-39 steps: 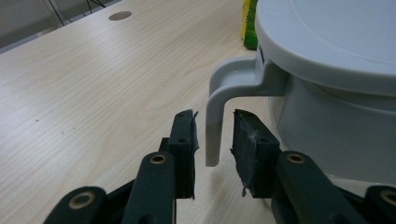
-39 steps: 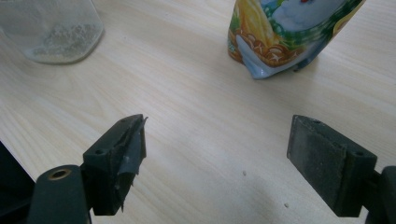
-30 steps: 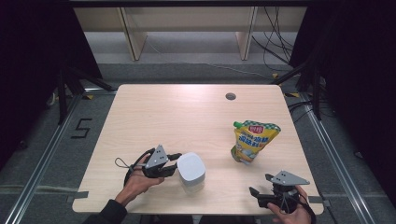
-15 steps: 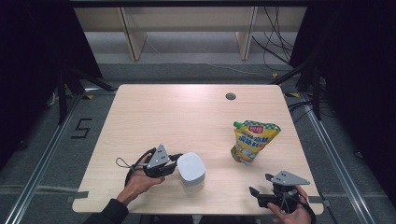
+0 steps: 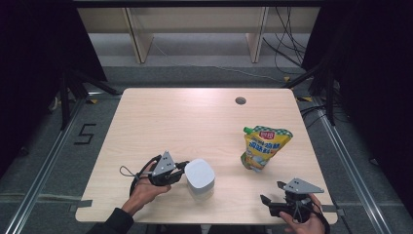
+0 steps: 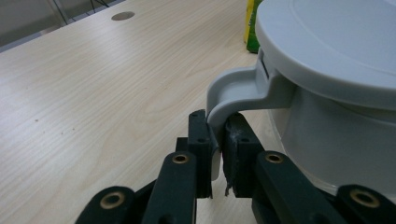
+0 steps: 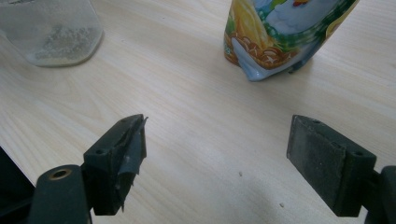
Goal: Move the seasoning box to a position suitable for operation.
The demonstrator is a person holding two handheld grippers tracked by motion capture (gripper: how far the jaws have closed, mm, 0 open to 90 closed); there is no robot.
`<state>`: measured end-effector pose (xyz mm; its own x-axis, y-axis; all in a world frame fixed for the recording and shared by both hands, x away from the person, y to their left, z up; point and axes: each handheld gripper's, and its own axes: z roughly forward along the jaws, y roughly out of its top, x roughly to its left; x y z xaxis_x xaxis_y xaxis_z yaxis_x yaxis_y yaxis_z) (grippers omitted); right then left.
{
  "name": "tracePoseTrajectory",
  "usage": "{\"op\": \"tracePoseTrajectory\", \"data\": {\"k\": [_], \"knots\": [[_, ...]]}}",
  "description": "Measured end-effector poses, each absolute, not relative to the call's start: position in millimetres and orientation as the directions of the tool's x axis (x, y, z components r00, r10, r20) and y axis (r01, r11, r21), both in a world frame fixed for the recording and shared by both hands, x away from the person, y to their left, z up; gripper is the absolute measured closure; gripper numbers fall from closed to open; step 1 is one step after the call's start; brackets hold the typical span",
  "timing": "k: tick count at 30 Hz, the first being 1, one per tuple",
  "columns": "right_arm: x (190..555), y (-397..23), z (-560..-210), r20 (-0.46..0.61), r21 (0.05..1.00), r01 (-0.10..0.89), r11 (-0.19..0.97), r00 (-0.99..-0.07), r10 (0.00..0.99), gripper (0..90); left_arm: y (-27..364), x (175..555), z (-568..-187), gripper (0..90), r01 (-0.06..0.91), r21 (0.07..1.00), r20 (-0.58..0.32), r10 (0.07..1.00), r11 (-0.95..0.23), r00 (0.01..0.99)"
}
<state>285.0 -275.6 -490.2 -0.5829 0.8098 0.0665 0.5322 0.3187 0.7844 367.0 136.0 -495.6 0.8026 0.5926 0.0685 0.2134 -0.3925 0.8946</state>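
Left tool [image 6: 218,156] has just been closing — clamps the grey container's [image 5: 199,176] handle [image 6: 231,93]; right tool [image 7: 215,154] gapes, pouch [image 7: 280,32] ahead.

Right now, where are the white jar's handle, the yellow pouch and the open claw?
Handle [image 6: 231,88]: left gripper view, on its grey curve above the pads.
Pouch [image 5: 263,146]: high view, middle of its printed front.
Right claw [image 7: 215,158]: right gripper view, between its tips.
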Motion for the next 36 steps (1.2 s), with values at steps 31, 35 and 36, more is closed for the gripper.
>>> {"op": "tracePoseTrajectory", "data": {"k": [31,35,36], "knots": [[285,-273,-489,0.059,0.783,0.53,0.325,-0.584,0.81,20.7,156,308,-489,58.1,0.293,0.877,0.045,0.671,-0.381,0.74],[284,-272,-489,0.061,0.778,0.537,0.326,-0.581,0.812,20.8,155,311,-492,59.4,0.294,0.883,0.024,0.661,-0.366,0.75],[284,-272,-489,0.061,0.778,0.537,0.326,-0.581,0.812,20.8,156,313,-492,59.4,0.28,0.883,0.044,0.661,-0.376,0.749]]}}
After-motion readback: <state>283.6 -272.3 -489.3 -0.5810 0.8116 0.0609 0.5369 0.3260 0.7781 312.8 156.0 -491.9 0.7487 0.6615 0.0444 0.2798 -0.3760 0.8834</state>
